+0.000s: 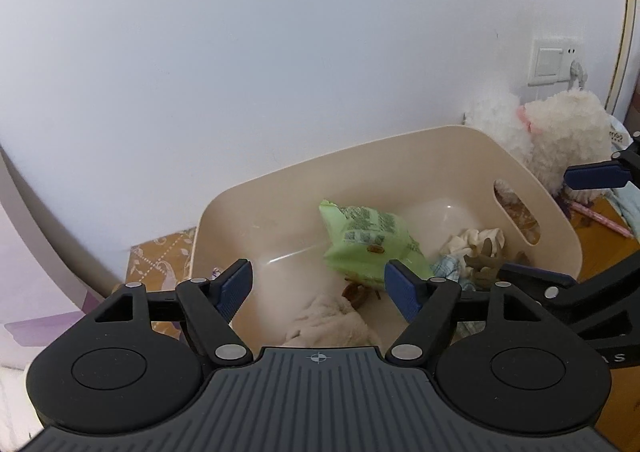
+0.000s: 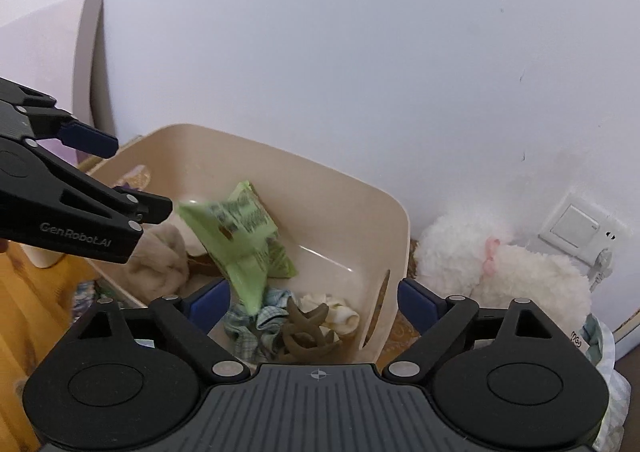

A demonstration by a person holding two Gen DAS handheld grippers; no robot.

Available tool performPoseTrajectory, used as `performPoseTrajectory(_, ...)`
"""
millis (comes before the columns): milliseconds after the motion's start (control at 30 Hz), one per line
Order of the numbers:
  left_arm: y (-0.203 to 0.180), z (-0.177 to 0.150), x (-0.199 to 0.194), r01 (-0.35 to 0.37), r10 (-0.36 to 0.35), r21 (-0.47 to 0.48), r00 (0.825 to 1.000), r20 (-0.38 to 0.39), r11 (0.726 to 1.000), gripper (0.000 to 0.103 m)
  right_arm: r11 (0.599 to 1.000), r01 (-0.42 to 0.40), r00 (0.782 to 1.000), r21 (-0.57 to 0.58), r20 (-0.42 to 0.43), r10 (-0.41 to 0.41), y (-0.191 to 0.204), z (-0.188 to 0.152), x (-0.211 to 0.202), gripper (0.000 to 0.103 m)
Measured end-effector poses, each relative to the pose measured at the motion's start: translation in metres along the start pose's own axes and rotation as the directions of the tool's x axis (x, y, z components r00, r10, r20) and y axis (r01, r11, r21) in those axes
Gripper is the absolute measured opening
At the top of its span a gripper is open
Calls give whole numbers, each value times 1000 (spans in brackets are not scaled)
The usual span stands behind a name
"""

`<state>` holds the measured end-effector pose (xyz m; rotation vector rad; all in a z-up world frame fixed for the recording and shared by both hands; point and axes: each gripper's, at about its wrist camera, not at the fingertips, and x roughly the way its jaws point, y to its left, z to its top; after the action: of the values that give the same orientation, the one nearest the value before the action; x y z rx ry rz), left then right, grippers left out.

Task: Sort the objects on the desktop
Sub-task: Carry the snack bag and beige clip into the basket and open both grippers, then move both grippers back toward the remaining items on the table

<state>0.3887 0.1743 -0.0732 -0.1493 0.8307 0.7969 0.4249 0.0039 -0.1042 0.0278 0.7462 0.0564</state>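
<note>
White wall behind a beige bin [image 1: 400, 155] on a patterned desk, both grippers spread and empty above it.

Left gripper [image 1: 318, 286] and right gripper [image 2: 314, 302] hover over a green packet [image 1: 368, 244] lying in the bin among cloths; a plush toy [image 2: 500, 272] crowds the rim and could snag the right gripper.

White wall [image 1: 280, 51], wall switch [image 1: 554, 61], patterned tabletop [image 1: 160, 256].
</note>
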Motion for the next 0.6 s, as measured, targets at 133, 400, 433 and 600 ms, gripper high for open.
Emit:
performPoseTrajectory(133, 3, -3, -12, -2, 2, -11, 1000, 8, 1000, 75, 1000, -8, 1000, -4, 30, 8, 2, -3, -18, 100)
performPoseTrajectory(400, 11, -11, -33, 12, -12, -9, 1000, 18, 1000, 75, 1000, 16, 998, 11, 56, -16, -4, -18, -38, 103)
performPoseTrajectory(433, 11, -12, -35, 16, -16, -11, 1000, 22, 1000, 75, 1000, 13, 998, 20, 55, -14, -5, -20, -41, 103)
performPoseTrajectory(600, 13, -23, -51, 30, -30, 0, 998, 52, 1000, 75, 999, -12, 999, 48, 53, 9, -6, -35, -54, 103)
